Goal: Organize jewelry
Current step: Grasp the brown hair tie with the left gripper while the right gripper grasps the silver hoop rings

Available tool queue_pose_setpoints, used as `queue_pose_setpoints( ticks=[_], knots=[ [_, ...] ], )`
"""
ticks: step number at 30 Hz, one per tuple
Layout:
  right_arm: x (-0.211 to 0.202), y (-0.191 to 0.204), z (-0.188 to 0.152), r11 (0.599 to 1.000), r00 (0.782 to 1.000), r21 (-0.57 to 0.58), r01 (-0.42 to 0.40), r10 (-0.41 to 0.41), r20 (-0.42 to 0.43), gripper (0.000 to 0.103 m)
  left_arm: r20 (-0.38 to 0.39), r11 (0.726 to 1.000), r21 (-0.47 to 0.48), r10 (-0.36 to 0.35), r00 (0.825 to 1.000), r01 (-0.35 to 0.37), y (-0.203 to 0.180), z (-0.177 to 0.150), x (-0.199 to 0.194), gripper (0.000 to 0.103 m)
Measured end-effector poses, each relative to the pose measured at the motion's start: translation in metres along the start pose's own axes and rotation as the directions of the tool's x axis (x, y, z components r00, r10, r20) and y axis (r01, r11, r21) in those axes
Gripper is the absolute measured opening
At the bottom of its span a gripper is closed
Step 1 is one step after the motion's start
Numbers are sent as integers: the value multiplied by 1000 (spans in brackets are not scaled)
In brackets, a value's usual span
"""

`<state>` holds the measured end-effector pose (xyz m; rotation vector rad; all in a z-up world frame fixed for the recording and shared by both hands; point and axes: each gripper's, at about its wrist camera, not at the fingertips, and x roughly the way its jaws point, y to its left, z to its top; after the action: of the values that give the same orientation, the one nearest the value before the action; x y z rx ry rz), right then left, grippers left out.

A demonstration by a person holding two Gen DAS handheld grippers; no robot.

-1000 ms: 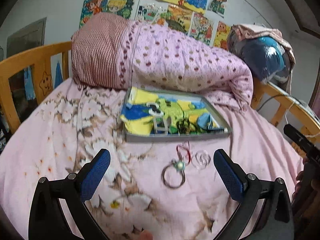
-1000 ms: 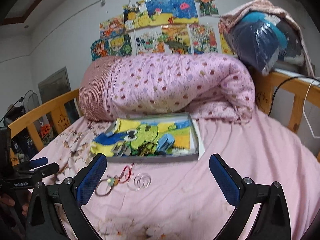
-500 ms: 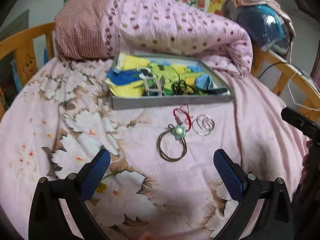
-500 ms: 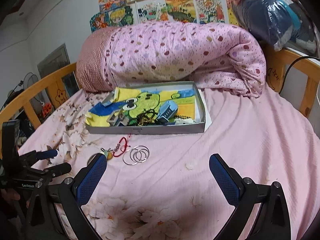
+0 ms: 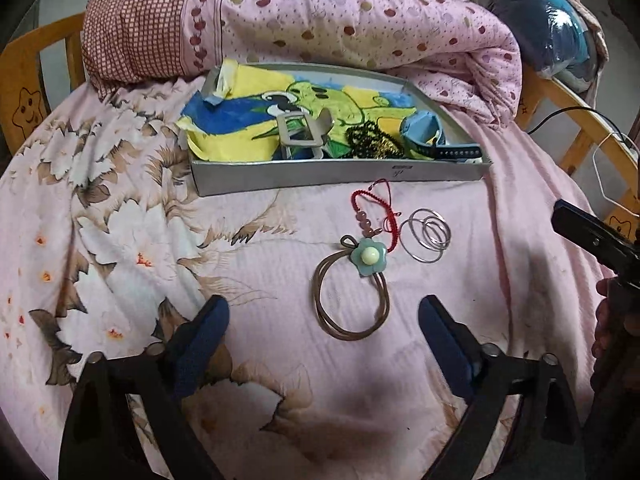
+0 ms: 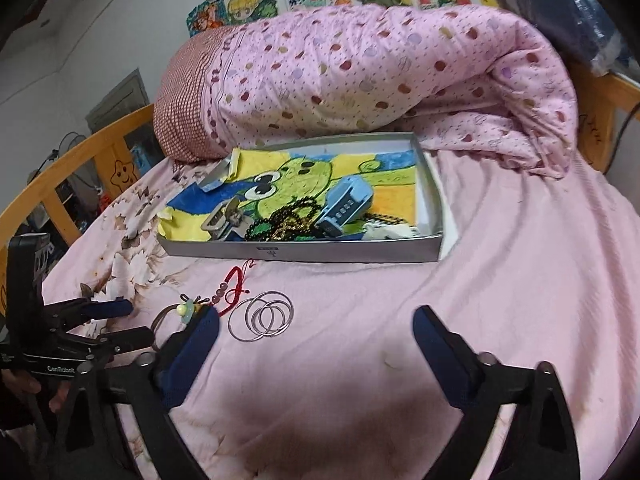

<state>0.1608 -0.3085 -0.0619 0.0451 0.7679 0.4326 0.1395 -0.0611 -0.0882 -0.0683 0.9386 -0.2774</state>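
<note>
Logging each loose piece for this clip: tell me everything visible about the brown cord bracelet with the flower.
The brown cord bracelet is several thin loops of brownish cord, gathered under a pale teal flower charm with a cream bead centre and tied in a small bow. It lies flat on the pink bedsheet, outside the tray, its flower touching the red string bracelet. Nothing grips it.

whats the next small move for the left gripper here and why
Probably ease the left gripper a little further down and forward so its closing, still empty jaws straddle the brown cord bracelet with the flower charm. That piece lies loose on the bedsheet, nearest the fingertips, outside the grey tray that already holds other jewelry.
</note>
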Motion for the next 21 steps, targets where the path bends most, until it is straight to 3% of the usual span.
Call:
queue_pose_setpoints(
  ticks=[4, 8, 13, 21],
  knots=[
    [23, -1, 0, 1000, 999, -5, -29, 29, -36, 57, -42, 1000, 1, 7, 999, -7, 1, 2, 13, 59],
    [41, 1, 1, 998, 997, -22, -53, 51, -62, 37, -59, 1000, 11, 9, 998, -8, -1, 4, 22, 39],
    [61, 5, -1, 996, 991, -43, -80, 75, -112, 25, -63, 999, 36, 20, 998, -17, -4, 10, 31, 25],
    [80, 16, -9, 991, 979, -100, -92, 72, -188, 23, -41, 999, 29, 45, 998, -43, -4, 12, 38, 18]
  ],
)
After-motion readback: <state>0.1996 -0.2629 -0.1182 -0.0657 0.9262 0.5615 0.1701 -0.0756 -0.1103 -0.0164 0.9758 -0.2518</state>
